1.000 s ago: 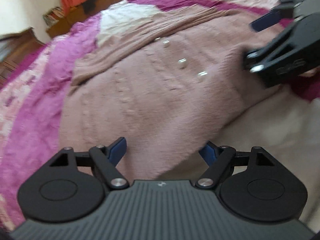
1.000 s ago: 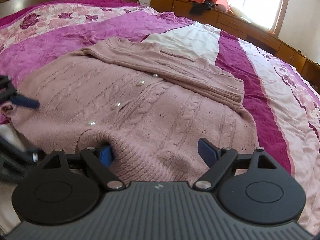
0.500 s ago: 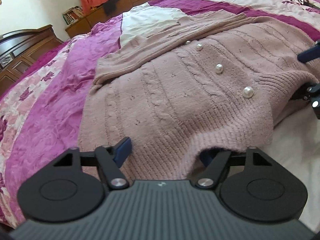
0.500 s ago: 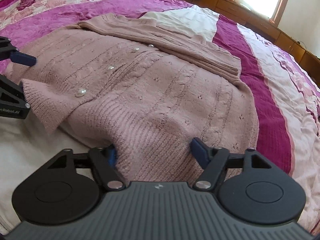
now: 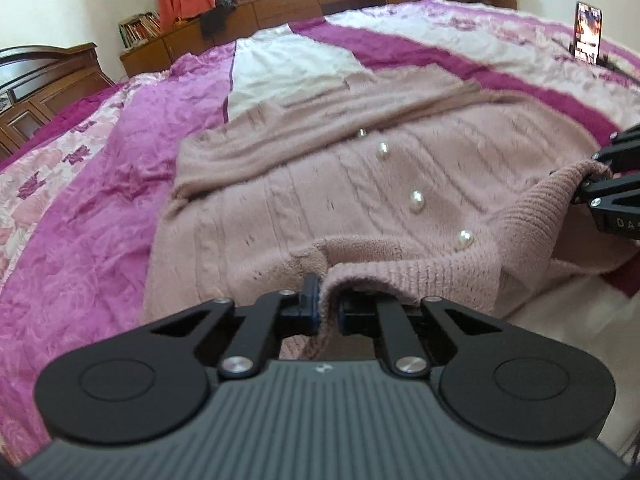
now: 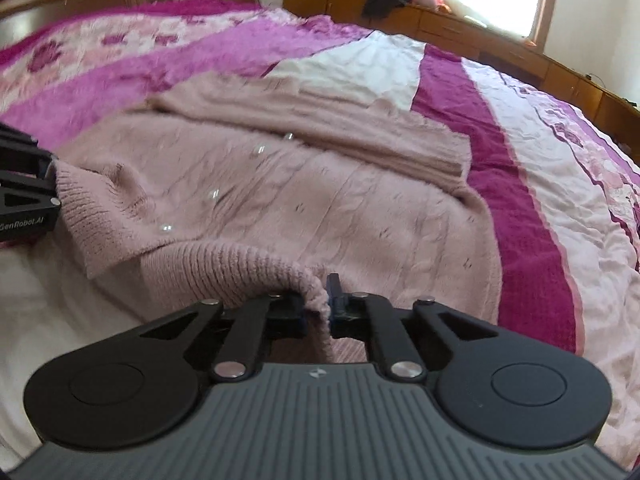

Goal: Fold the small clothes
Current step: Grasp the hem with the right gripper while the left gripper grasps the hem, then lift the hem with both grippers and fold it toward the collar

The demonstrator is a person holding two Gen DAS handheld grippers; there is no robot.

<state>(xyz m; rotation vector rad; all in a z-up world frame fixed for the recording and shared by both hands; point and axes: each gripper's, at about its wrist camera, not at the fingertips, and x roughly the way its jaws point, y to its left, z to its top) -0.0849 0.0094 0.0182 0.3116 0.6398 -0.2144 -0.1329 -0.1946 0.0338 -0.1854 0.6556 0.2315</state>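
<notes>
Both grippers are down at the near hem of the pink knitted cardigan [image 5: 320,184], and both have a bite. The left gripper [image 5: 329,309] is pressed together on a pinch of the ribbed hem [image 5: 420,276], low centre of the left wrist frame, with the knit bunching up between the blue pads. The right gripper [image 6: 318,307] is doing the same in its own view, pinching the hem's rib just below frame centre.

The cardigan lies flat on the magenta and white bedspread [image 5: 100,200], stretching up and away from both grippers toward the top of each frame. Its row of pearl buttons [image 5: 417,202] runs from lower right up toward centre in the left view, marking the long axis, which points away from the tongs. The sleeves [image 6: 320,120] are folded across the far end.

The hem between the two grips runs crosswise, each gripper showing at the edge of the other's frame. So the fold, by my reading, goes forward along that button line, hem carried toward the sleeves. Neither hand looks nearer; they sit level on the hem.
</notes>
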